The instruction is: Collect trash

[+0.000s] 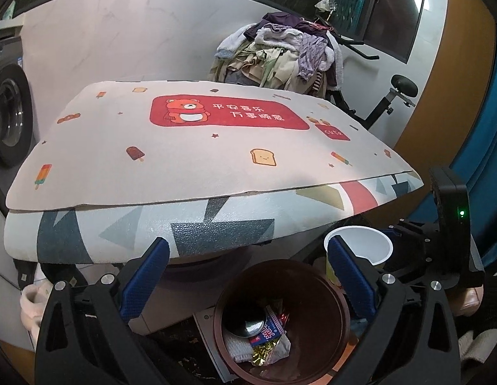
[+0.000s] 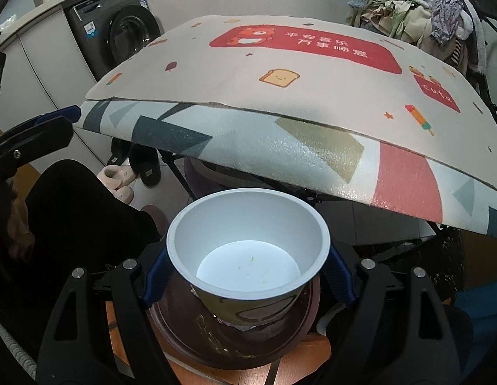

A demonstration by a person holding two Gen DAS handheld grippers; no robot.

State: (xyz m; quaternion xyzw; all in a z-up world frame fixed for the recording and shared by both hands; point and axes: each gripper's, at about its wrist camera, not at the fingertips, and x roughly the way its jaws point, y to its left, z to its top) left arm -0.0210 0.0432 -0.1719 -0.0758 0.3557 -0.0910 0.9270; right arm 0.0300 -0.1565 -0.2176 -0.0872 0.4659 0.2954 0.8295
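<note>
My right gripper (image 2: pixel 248 276) is shut on a white paper cup (image 2: pixel 248 250), empty inside, and holds it upright just above a dark brown trash bin (image 2: pixel 184 330). In the left wrist view the same cup (image 1: pixel 360 243) shows at the right, beside the bin's rim (image 1: pixel 343 308). The bin holds a snack wrapper (image 1: pixel 270 330), a white cloth and a round dark lid. My left gripper (image 1: pixel 248 276) is open and empty, above the bin and in front of the table edge.
A table (image 1: pixel 216 224) covered by a bear-print mat (image 1: pixel 184 160) overhangs the bin. A washing machine (image 2: pixel 126 32) stands at the left. A pile of clothes (image 1: pixel 280 54) sits on an exercise bike behind. Slippers (image 2: pixel 120 179) lie under the table.
</note>
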